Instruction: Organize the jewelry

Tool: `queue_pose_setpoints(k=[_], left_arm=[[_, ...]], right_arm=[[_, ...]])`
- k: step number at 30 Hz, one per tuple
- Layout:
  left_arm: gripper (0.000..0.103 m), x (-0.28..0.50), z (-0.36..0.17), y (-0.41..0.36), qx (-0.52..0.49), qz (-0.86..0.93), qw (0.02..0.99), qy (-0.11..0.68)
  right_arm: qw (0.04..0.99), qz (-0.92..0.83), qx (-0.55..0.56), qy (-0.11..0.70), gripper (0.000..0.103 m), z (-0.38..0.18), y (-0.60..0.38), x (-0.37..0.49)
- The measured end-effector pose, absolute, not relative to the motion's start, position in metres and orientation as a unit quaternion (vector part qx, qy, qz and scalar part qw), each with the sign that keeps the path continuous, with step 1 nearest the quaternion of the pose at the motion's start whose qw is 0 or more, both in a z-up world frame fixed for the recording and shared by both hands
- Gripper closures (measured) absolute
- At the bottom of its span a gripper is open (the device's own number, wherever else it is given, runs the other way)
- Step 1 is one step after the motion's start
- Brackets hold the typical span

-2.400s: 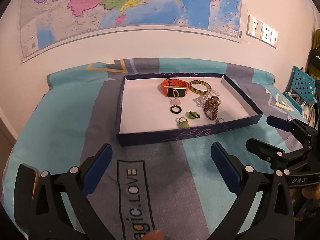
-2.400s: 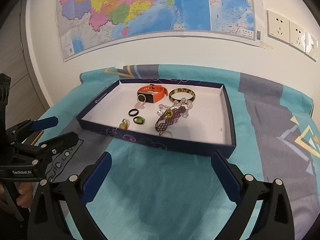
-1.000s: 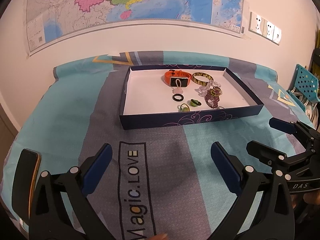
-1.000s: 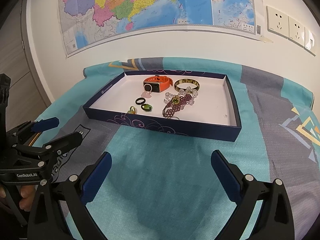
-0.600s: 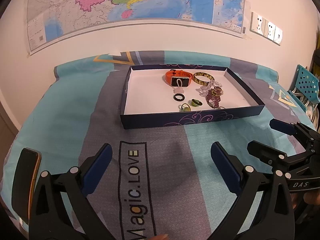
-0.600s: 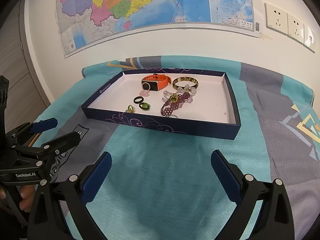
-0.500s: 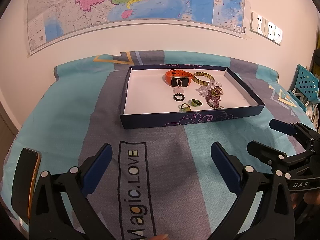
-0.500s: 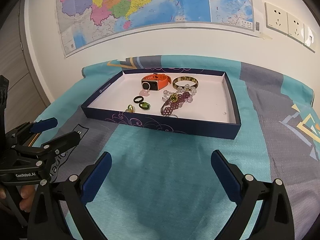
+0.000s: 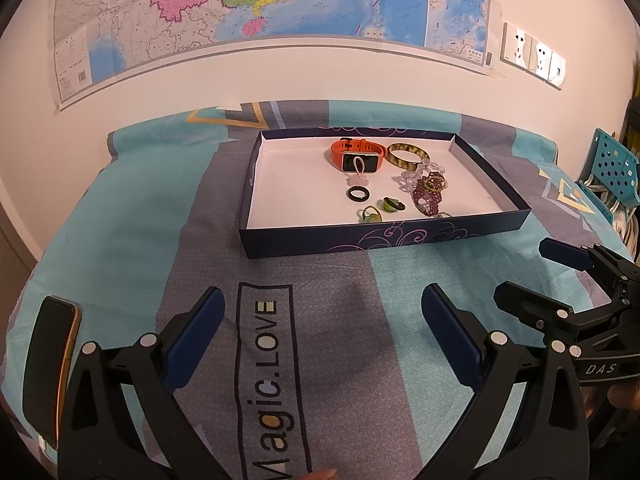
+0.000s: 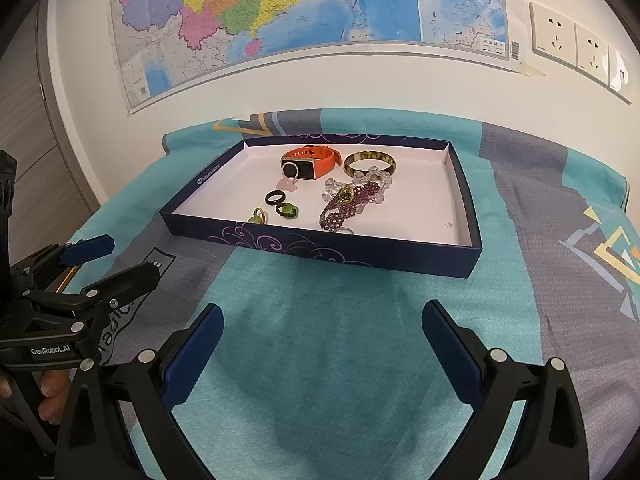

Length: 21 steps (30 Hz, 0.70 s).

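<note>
A dark blue box tray (image 9: 384,236) (image 10: 320,250) with a white floor sits on the bed cover. In it lie an orange watch band (image 9: 356,154) (image 10: 310,164), a tortoiseshell bangle (image 9: 407,156) (image 10: 370,163), a purple bead bracelet (image 9: 428,198) (image 10: 346,206), a black ring (image 9: 357,194) (image 10: 274,198), and green rings (image 9: 392,205) (image 10: 287,210). My left gripper (image 9: 322,312) (image 10: 112,258) is open and empty, well short of the tray. My right gripper (image 10: 322,332) (image 9: 532,268) is open and empty, also short of the tray.
A phone (image 9: 50,364) lies on the cover at the left gripper's left. A teal and grey bed cover (image 10: 340,340) with "Magic.LOVE" print spreads under everything. A wall with a map (image 9: 260,8) and sockets (image 10: 576,46) is behind. A teal rack (image 9: 612,172) stands far right.
Both grippers have drawn back from the tray over the last seconds, so it looks smaller and farther. In the last half second hardly anything moves.
</note>
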<state>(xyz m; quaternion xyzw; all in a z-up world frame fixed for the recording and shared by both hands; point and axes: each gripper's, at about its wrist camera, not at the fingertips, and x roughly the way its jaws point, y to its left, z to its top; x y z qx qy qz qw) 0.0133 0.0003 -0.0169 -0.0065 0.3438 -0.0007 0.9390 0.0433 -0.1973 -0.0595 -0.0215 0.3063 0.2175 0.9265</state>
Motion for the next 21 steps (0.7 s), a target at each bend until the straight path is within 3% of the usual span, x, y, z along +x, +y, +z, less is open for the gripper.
queue_pose_setpoints(k=[21], left_arm=[[0.006, 0.0148, -0.0201, -0.0013, -0.009, -0.002, 0.938, 0.348]], right_arm=[[0.927, 0.216, -0.021, 0.307, 0.007, -0.0600, -0.1971, 0.0444]])
